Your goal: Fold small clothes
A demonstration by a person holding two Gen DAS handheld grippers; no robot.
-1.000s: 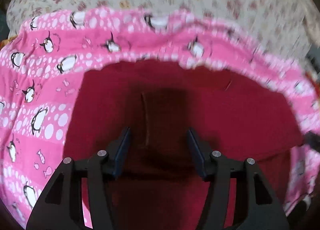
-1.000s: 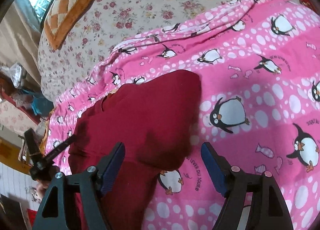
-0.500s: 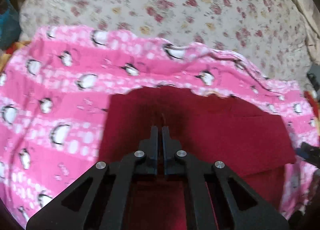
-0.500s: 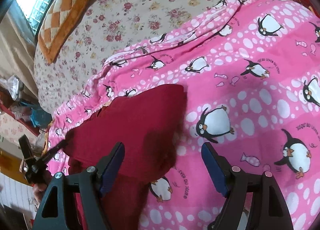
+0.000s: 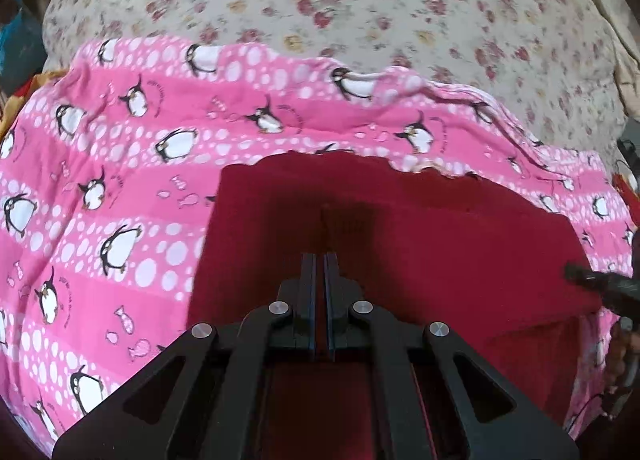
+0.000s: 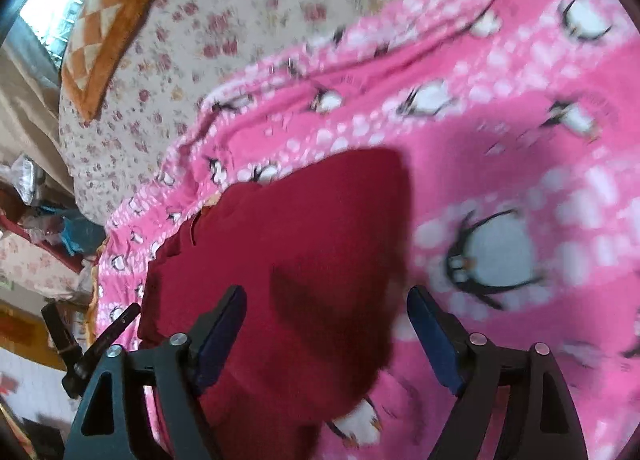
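dark red garment (image 5: 400, 244) lies partly folded on penguin blanket (image 5: 120, 187). left gripper (image 5: 320, 260) pinched shut on its fabric; right gripper (image 6: 326, 300) closing over the other end, pads not yet gripping. remaining folds still to do.

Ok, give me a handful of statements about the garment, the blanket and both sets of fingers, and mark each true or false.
1. The red garment lies on a pink penguin blanket. True.
2. The left gripper has its fingers wide apart. False: they are shut together on a pinch of the red garment.
3. The right gripper has its fingers clamped together. False: they stand apart, closing, with the garment's edge between them.
4. A floral sheet lies beyond the blanket. True.
5. The garment is blue. False: it is dark red.
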